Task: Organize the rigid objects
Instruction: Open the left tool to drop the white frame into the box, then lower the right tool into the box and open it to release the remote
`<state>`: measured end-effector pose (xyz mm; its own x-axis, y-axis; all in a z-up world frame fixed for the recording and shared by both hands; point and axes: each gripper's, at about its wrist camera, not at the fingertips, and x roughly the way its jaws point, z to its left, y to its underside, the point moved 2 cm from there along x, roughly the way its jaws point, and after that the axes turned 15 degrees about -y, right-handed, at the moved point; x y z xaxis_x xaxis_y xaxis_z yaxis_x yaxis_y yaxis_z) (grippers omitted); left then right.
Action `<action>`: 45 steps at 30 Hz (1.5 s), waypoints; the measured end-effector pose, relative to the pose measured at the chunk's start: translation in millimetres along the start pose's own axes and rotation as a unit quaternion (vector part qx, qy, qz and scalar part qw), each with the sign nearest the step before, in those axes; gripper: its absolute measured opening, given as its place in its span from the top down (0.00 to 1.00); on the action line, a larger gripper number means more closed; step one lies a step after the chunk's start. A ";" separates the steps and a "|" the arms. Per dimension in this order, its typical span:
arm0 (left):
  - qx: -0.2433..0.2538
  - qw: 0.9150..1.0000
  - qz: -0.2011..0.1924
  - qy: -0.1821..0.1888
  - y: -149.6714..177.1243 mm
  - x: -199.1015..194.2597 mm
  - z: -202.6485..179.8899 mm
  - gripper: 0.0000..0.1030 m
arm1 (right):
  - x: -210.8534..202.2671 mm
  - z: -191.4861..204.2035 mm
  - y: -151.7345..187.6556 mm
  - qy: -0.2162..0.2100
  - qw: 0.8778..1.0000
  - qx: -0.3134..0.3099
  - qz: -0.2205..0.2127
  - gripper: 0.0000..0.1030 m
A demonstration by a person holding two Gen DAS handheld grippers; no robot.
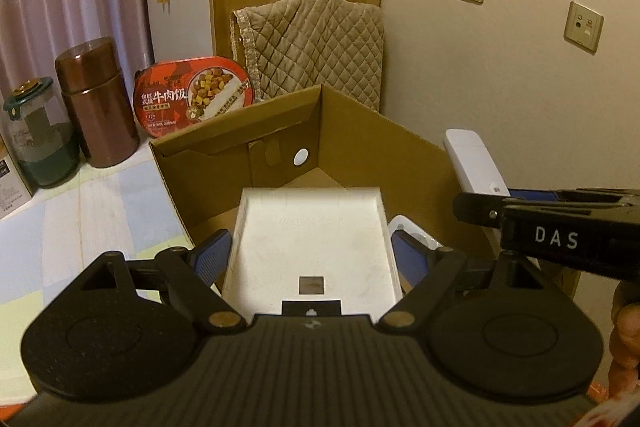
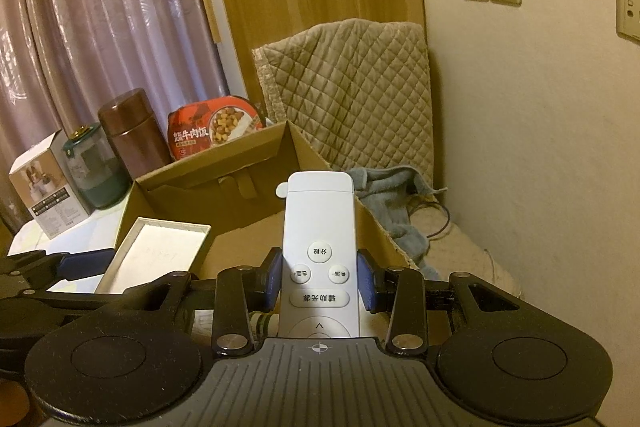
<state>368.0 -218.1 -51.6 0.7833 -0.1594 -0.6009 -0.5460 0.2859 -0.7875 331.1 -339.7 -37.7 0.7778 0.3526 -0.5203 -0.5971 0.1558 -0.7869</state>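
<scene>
The left tool holds a shallow white box by its long sides, its blue pads pressed against both edges, so the jaws stand wide around it. The box hangs tilted over the open cardboard carton, its far end reaching above the carton's inside, open face up. The right tool is drawn in narrow on a white remote control, gripping it near its button end with the buttons facing up; the remote's far end points out over the carton's right-hand wall. In the left wrist view the remote shows just beyond that wall, clamped in the right tool's black frame. The carton sits on a table with a pale checked covering. Behind the carton stand a red instant-meal tub propped on edge, a brown metal canister, a green-lidded glass jar and, furthest left, a small printed box. A quilted beige cover is draped behind the carton, and a grey-blue cloth lies crumpled to its right, near the wall.
</scene>
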 end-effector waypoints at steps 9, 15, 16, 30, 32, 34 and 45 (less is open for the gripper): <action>0.001 1.000 -0.005 -0.011 -1.6 -4.9 5.0 0.19 | 0.7 2.5 1.0 -0.005 1.000 0.002 0.001 0.66; -0.005 1.000 -0.006 -0.018 -1.1 -9.8 11.9 0.19 | 1.5 7.4 0.6 -0.011 1.000 0.000 0.001 0.66; -0.006 1.000 -0.006 -0.019 -1.1 -10.3 13.0 0.19 | 1.7 7.7 0.4 -0.012 1.000 0.000 0.001 0.66; -0.021 0.999 -0.004 -0.038 -0.3 -16.4 32.6 0.19 | 7.4 19.7 3.8 -0.027 0.999 -0.010 0.013 0.66; -0.023 0.999 -0.004 -0.041 -0.7 -17.1 35.2 0.19 | 8.2 21.5 4.2 -0.028 0.999 -0.013 0.014 0.66; -0.025 0.999 -0.004 -0.045 -0.5 -17.6 37.5 0.19 | 9.5 22.5 5.0 -0.029 0.999 -0.013 0.016 0.66; -0.042 0.998 0.001 -0.056 1.1 -17.7 48.1 0.19 | 15.6 28.2 9.2 -0.036 0.999 -0.021 0.028 0.66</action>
<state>367.8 -169.5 -35.2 0.8083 -0.0512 -0.5866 -0.5663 0.2050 -0.7983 332.2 -306.8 -43.7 0.7258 0.4263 -0.5399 -0.6296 0.0954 -0.7711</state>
